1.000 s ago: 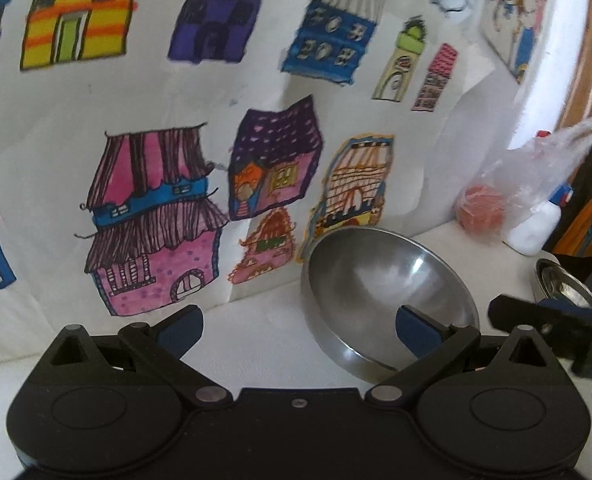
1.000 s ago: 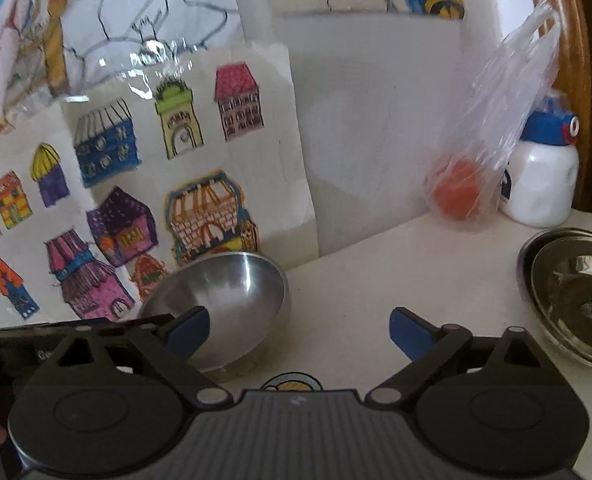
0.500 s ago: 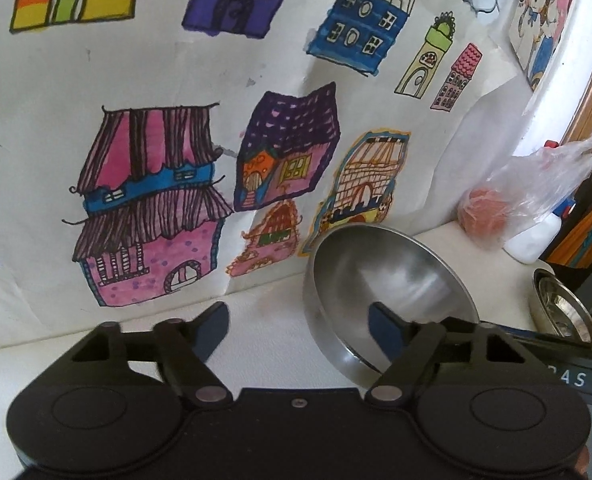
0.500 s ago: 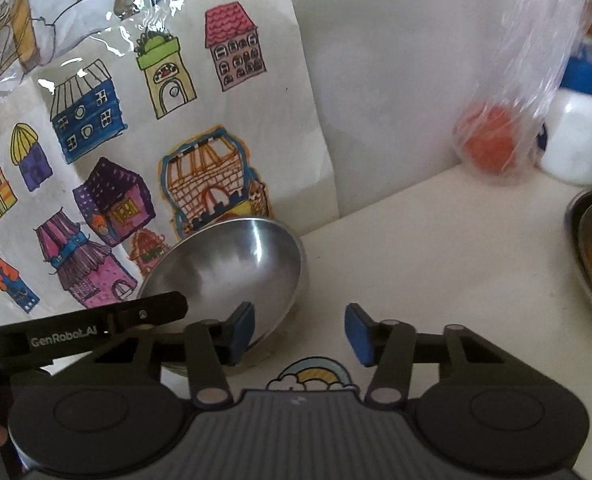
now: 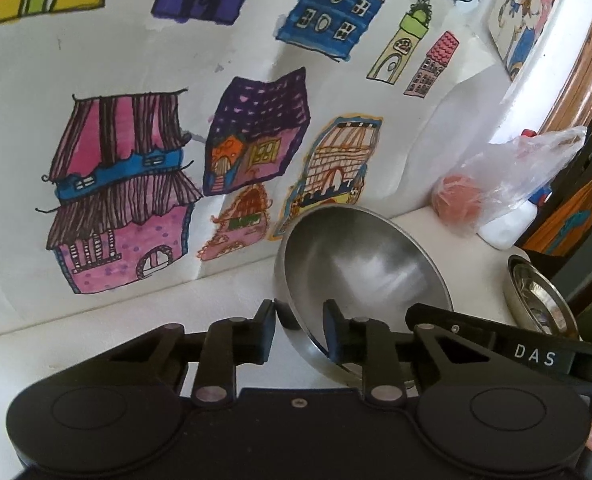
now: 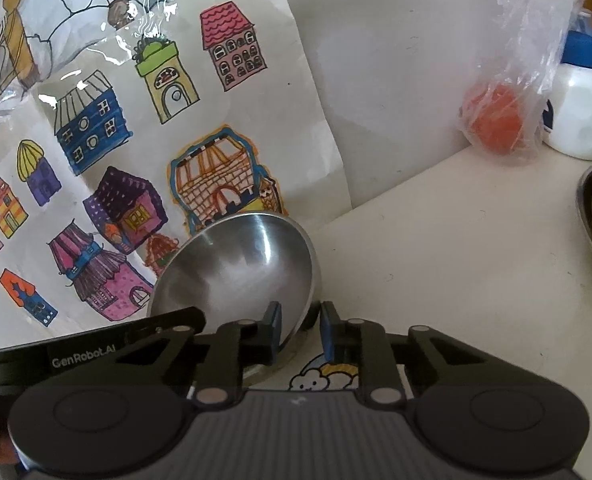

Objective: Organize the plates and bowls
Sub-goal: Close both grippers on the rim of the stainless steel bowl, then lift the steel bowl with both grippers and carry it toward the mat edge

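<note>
The left gripper is clenched on the near left rim of the steel bowl, one finger outside the wall and one inside. The right gripper is clamped the same way on the bowl's near right rim, low in the middle of its frame. The bowl sits tipped at lower centre of both views, against the white surface and just in front of the drawing of houses. Two pinches on a thin, slick rim could slip or twist if the hands move unevenly, dropping the bowl. It looks empty, brushed and shiny, hemispherical. A stack of steel plates waits at the right edge, beyond a plastic bag.
</note>
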